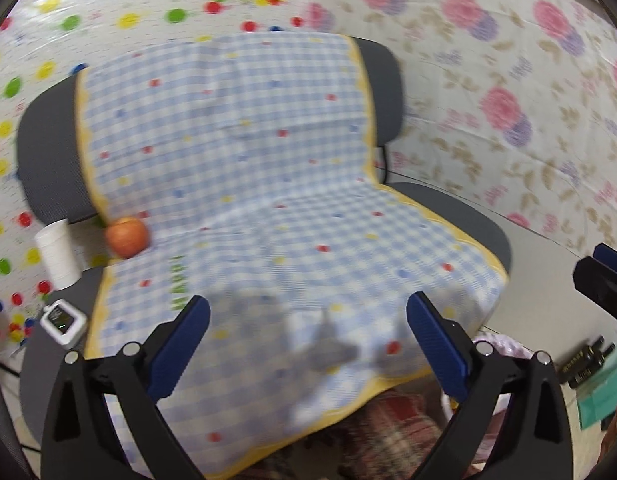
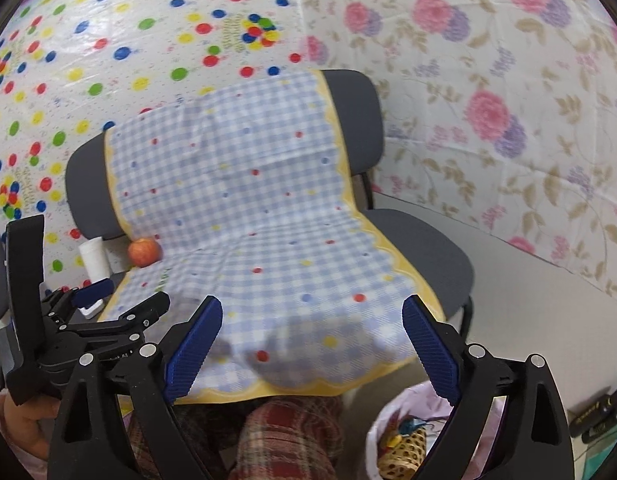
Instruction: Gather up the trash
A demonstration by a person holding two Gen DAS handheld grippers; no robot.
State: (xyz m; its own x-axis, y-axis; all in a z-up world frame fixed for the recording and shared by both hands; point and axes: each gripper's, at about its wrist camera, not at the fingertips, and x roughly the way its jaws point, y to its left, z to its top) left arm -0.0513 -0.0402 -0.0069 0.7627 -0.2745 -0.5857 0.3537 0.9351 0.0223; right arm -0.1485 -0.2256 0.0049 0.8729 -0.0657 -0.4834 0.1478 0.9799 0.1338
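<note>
Both the left hand-held gripper [image 1: 308,322] and the right hand-held gripper [image 2: 312,322] gape wide with nothing between their blue pads, above a chair [image 2: 424,248] draped in a checked cloth [image 2: 268,220]. Trash sits in the pink-lined bin [image 2: 404,436] on the floor beside the chair's front. An apple [image 1: 127,237] and a white cup [image 1: 57,254] rest at the seat's back corner.

So I'm looking at a grey chair [image 2: 436,248] draped with a blue checked cloth [image 2: 268,240]; an apple [image 2: 144,252] sits on it, white cup [image 2: 94,260] just beside.
</note>
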